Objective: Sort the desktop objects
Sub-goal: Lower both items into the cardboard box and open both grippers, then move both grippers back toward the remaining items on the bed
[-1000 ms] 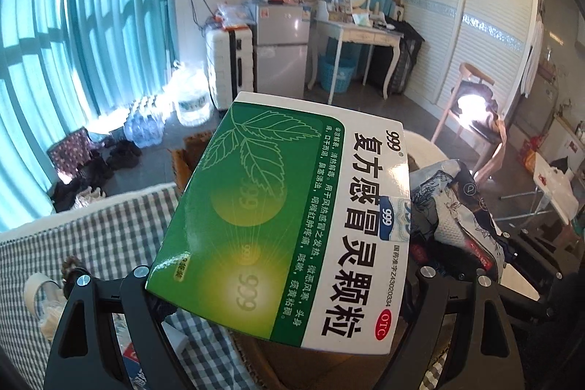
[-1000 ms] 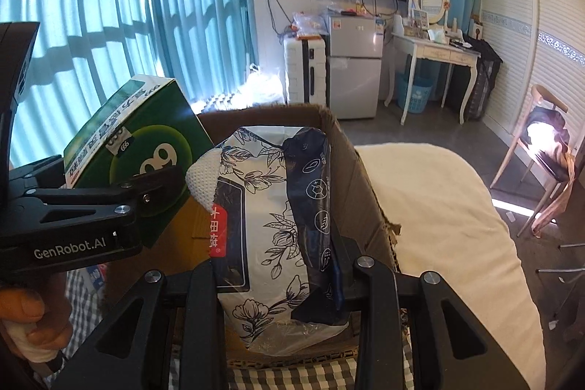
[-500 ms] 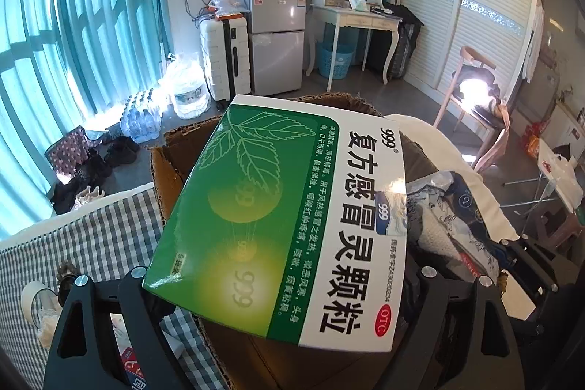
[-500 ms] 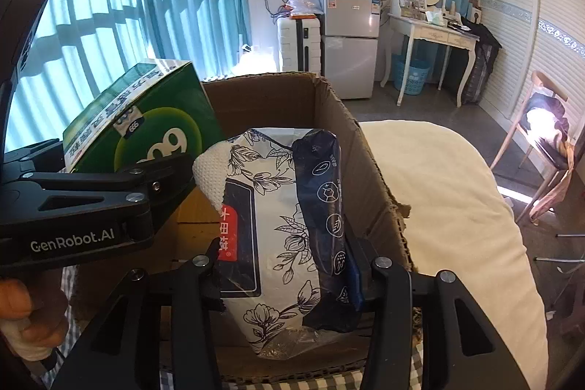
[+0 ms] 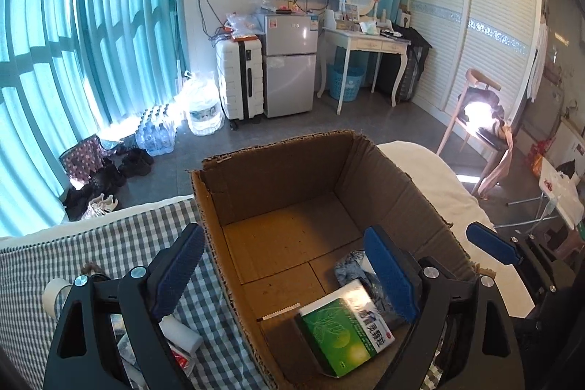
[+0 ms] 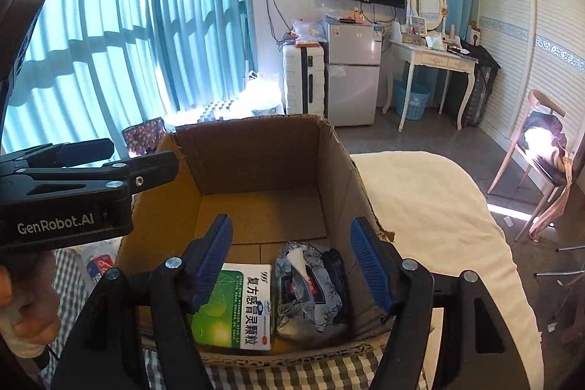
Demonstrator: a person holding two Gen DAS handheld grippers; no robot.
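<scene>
1. Cardboard box point(image 5: 292, 192). Open-topped, corrugated brown board with ragged, torn rims and no flaps standing. It sits on a bed or table spread with a grey-and-white checked cloth point(image 5: 91, 251). Its floor is bare from the centre out to 12 o'clock.

2. Medicine carton point(image 6: 237, 309). Flat rectangular pack of glossy printed card, green with a leaf motif and a white band of dark lettering. It lies face up on the box floor at 6 o'clock, in the near corner.

3. Tissue pack point(image 6: 310, 287). Soft, crinkled plastic wrap with a blue-and-white floral print, and white tissue showing at a slit. It lies in the box just beside the carton, at the carton's 3 o'clock.

4. Left gripper point(image 5: 285, 276). Black frame with ribbed blue pads. The tongs stand wide apart with nothing between them, above the box's near left wall.

5. Right gripper point(image 6: 292, 258). Same make. Its tongs are opening, and the pads are clear of the tissue pack, which lies below the gap.

6. Loose items point(image 5: 175, 346). A white cylinder and some printed wrappers lie on the cloth at 7 o'clock of the box, in the left wrist view. They are too hidden by the gripper to name.

Step in hand, as judged: both pieces have been dropped in, so this is the release stage.

Next move, as judged: lift both grippers clear of the rim, swing the left one toward the loose items, and close on a firm edge. Slack wrappers would likely need a shallow pinch.
</scene>
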